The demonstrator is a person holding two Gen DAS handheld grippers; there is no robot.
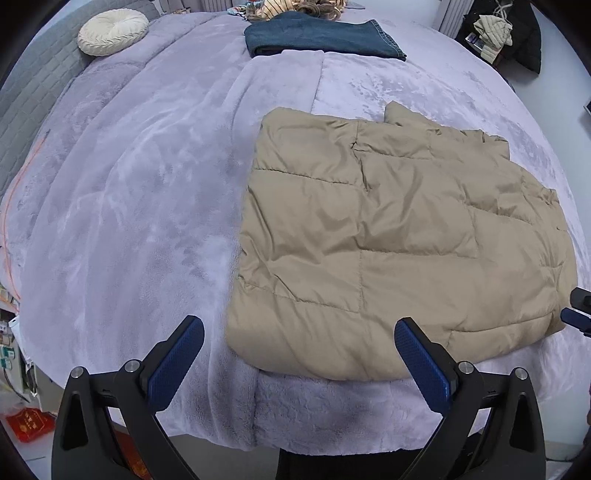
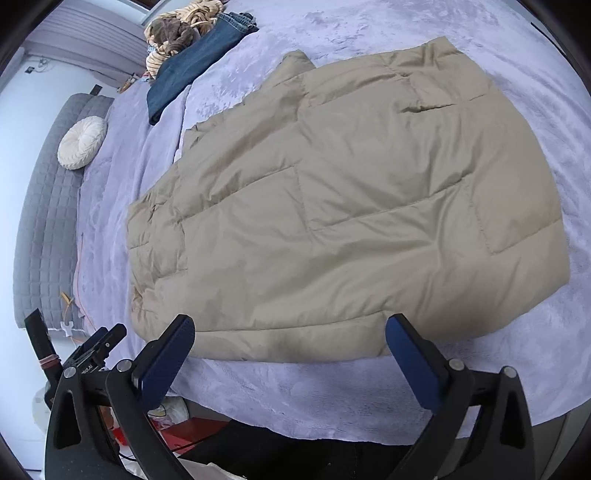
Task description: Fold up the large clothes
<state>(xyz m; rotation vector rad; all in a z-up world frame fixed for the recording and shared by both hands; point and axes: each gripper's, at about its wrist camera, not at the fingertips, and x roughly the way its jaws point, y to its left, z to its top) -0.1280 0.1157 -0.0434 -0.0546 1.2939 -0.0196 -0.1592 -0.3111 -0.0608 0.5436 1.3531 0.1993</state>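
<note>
A tan quilted puffer jacket [image 1: 399,240] lies folded flat on the lilac plush bedspread [image 1: 129,192], near the bed's front edge. It also fills the right wrist view [image 2: 347,206]. My left gripper [image 1: 299,334] is open and empty, hovering just before the jacket's near left corner. My right gripper [image 2: 290,332] is open and empty, hovering over the jacket's near edge. Part of the right gripper shows at the right edge of the left wrist view [image 1: 578,314], and the left gripper shows at the lower left of the right wrist view [image 2: 99,343].
Folded blue jeans [image 1: 321,37] lie at the far side of the bed, with striped and brown clothes [image 2: 177,33] piled behind. A round cream cushion [image 1: 112,31] leans on the grey quilted headboard [image 2: 44,206]. Red items [image 1: 27,424] sit on the floor.
</note>
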